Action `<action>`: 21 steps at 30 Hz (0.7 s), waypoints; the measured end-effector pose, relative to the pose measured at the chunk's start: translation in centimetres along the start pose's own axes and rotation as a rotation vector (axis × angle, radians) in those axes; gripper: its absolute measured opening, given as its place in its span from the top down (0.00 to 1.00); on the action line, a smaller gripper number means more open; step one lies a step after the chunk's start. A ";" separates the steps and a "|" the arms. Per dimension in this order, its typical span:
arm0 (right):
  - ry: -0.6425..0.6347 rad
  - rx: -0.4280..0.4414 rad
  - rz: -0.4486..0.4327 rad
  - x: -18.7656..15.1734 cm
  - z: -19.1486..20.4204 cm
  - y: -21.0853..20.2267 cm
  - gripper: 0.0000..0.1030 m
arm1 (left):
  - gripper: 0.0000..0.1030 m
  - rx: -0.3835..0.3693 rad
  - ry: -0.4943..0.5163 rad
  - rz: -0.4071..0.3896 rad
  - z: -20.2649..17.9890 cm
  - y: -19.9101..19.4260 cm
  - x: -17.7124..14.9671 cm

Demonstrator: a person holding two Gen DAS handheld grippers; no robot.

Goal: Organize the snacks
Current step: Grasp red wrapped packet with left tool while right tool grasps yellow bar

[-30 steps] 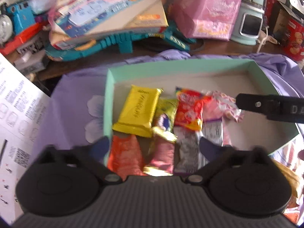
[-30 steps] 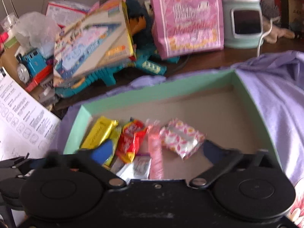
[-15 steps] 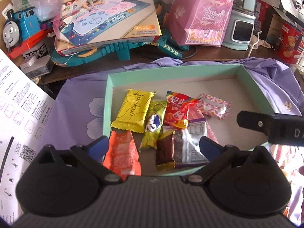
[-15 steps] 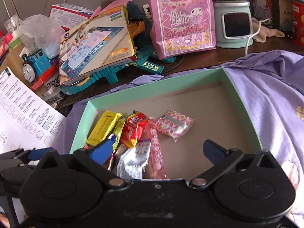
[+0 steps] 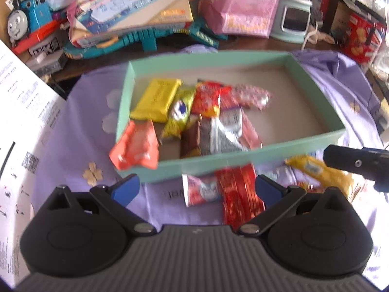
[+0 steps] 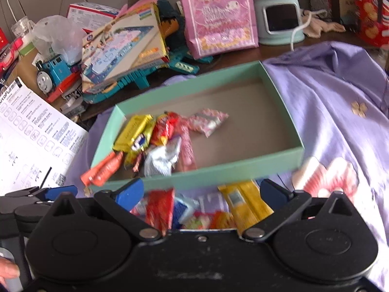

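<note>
A mint-green box (image 5: 243, 163) (image 6: 218, 170) on the purple cloth holds several snack packs at its left end, among them a yellow pack (image 5: 155, 99) (image 6: 132, 131). An orange pack (image 5: 136, 148) (image 6: 102, 170) hangs over its near-left corner. Loose snacks lie on the cloth in front of the box: a red pack (image 5: 239, 197) (image 6: 159, 209), a pink-white pack (image 5: 201, 191) and a yellow pack (image 5: 321, 172) (image 6: 245, 204). My left gripper (image 5: 197, 187) is open and empty above the red and pink packs. My right gripper (image 6: 199, 192) is open and empty above the loose snacks.
Behind the box stand a toy train (image 5: 26, 24), a tilted game box (image 5: 131, 19), a pink gift bag (image 6: 216, 17) and a mint appliance (image 6: 279, 22). A printed instruction sheet (image 5: 22, 121) lies at left. A red biscuit box (image 5: 362, 39) is at far right.
Both grippers have pulled back toward me, away from the box. The loose snacks in front of the box have come into view. Both stay open.
</note>
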State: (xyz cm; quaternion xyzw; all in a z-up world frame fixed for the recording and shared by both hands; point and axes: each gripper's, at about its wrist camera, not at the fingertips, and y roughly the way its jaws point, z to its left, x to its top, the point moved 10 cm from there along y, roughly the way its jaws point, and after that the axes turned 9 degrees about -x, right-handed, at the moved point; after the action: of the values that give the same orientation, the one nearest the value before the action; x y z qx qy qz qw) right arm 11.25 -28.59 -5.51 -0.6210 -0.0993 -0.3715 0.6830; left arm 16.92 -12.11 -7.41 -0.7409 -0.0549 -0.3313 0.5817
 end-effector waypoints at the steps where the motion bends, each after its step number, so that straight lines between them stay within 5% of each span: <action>1: 0.004 -0.006 0.008 -0.4 -0.4 0.0 0.00 | 0.00 0.005 0.004 0.011 -0.2 0.4 -0.5; 6: 0.064 -0.013 0.037 -2.2 -2.4 0.1 0.00 | 0.00 0.009 0.003 0.054 -0.9 2.2 -1.8; 13: 0.095 -0.019 0.028 -2.8 -3.4 0.7 0.22 | 0.01 -0.007 -0.006 0.082 -2.2 4.6 -2.4; 21: 0.064 -0.071 0.049 -2.0 -4.5 3.3 0.33 | 0.23 -0.027 -0.032 0.106 -2.6 7.0 -2.5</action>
State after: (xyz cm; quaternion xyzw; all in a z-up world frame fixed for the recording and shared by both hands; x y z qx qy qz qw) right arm 10.42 -32.10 -10.22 -0.6348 -0.0489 -0.3775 0.6724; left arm 17.12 -15.86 -14.29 -0.7557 -0.0205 -0.2887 0.5875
